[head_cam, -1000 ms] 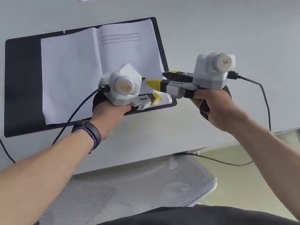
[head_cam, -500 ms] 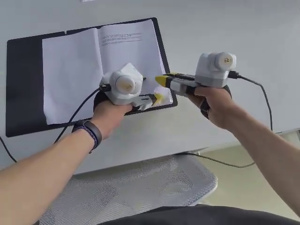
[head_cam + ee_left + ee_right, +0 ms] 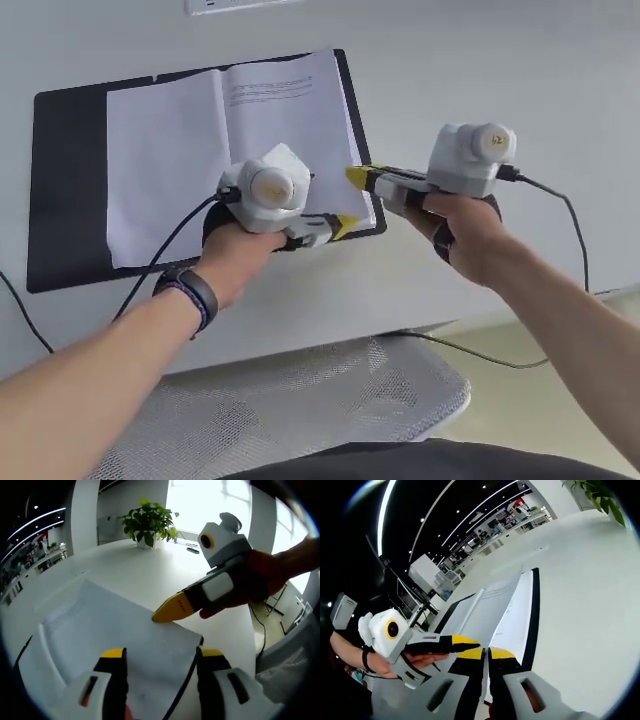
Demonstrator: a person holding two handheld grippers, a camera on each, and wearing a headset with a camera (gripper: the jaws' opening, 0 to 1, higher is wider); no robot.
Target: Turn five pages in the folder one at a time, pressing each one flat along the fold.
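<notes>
Head view, read with the two gripper views. A black folder (image 3: 60, 200) is lying open on the white surface (image 3: 500, 80), its white printed pages (image 3: 160, 170) spreading flat to either side of the central fold (image 3: 222, 130). The left tongs (image 3: 161, 655) are standing wide apart with nothing between them, hovering over the near corner of the right-hand page. The right tongs (image 3: 485, 652) are pressed narrow, almost tip to tip, gripping nothing, and are pointing at that page's outer edge close to the same corner; whether they are touching the paper cannot be told. No sheet is being lifted or caught mid-turn. As to progress, sheets are lying on both sides of the fold, so some turning may be done, but the count is not showing. The next turn, with its pressing along the fold, is judged yet to begin.
</notes>
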